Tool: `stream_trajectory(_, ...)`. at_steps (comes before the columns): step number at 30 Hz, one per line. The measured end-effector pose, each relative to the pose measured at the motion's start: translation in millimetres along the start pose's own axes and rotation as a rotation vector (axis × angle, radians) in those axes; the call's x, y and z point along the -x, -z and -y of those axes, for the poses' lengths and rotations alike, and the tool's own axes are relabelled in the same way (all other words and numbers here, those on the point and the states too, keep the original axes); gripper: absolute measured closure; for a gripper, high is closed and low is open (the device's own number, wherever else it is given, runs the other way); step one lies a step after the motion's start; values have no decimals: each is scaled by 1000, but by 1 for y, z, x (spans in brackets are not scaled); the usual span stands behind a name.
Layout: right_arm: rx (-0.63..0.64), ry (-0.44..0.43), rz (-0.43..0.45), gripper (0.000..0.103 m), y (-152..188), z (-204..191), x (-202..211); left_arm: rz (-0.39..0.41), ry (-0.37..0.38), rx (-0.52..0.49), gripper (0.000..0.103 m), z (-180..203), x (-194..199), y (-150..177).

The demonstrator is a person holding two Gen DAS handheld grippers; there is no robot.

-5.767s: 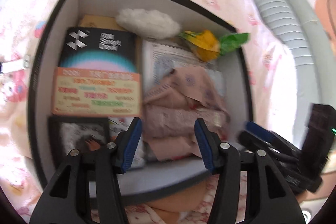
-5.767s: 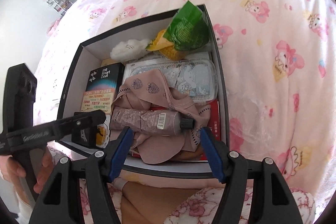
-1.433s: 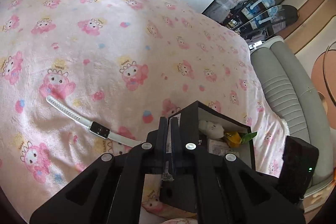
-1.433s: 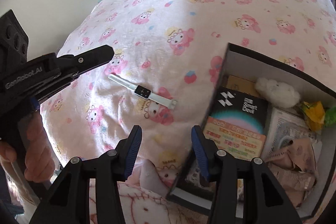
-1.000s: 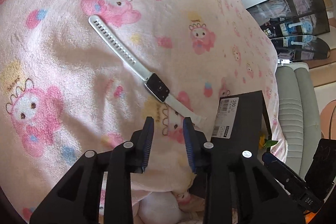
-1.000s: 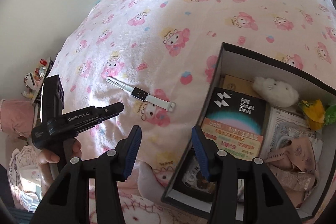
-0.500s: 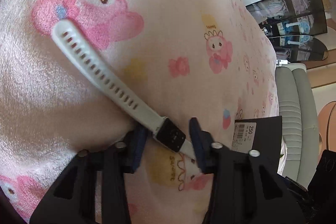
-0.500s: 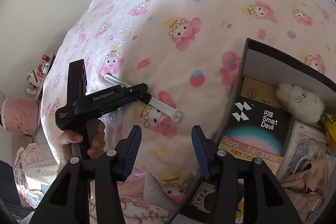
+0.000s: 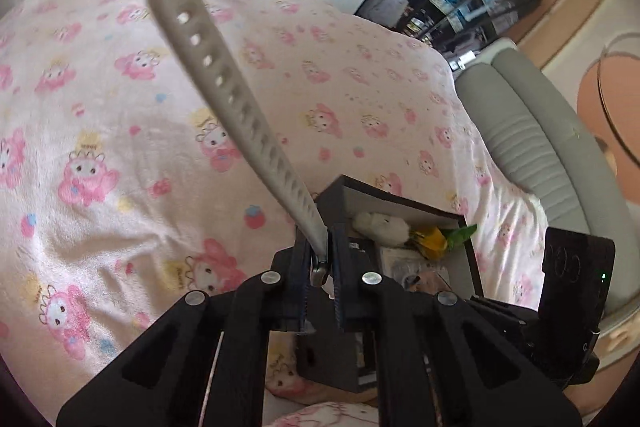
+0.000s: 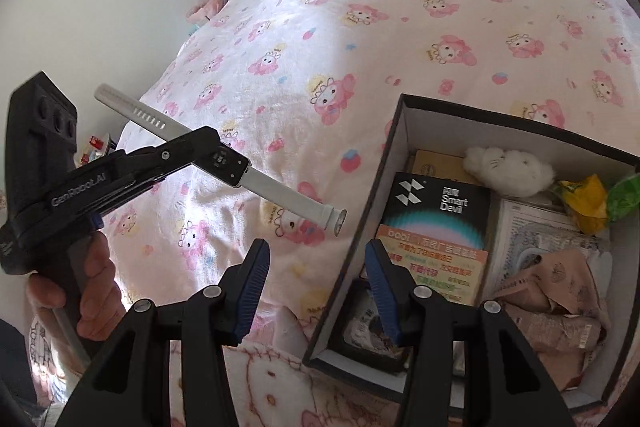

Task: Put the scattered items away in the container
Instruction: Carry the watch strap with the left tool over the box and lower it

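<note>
Bedspread (image 10: 400, 27) behind "Smart Devil" box (image 10: 436, 211).

Both wrist views angled down, sharing box (image 9: 384, 199) (image 10: 396, 147) and bedspread (image 9: 120, 147) (image 10: 360, 7).

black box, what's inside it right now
The box holds a fluffy white toy, a Smart Devil carton, a yellow-green packet and pink cloth; whatever lies beneath is covered.

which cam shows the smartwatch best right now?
Right wrist view: the whole smartwatch shows side-on, case and both straps, clamped at the case by the left tongs, lifted clear of the blanket. Left wrist view shows only the perforated strap, foreshortened; the case sits hidden between the fingers.
</note>
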State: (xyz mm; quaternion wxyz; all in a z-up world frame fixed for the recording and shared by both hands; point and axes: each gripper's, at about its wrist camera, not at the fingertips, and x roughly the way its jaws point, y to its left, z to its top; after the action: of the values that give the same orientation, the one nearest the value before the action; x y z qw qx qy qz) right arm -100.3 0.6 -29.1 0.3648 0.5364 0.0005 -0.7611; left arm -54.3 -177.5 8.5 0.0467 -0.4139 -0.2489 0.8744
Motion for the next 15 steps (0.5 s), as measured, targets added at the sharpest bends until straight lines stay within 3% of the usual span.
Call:
stream_trajectory(3, -37, -8, 28, 58, 15, 23, 27, -29, -52, -113, 95, 50, -12, 5)
stream_trajectory(6, -104, 33, 49, 57, 34, 62, 52, -131, -72, -178, 95, 87, -46, 17)
stream_trajectory(9, -171, 100, 66, 57, 55, 104, 74, -190, -196, -309, 94, 125, -89, 37)
stream_trajectory(15, -237, 160, 75, 57, 70, 165, 90, -297, -317, -523, 89, 176, -154, 77)
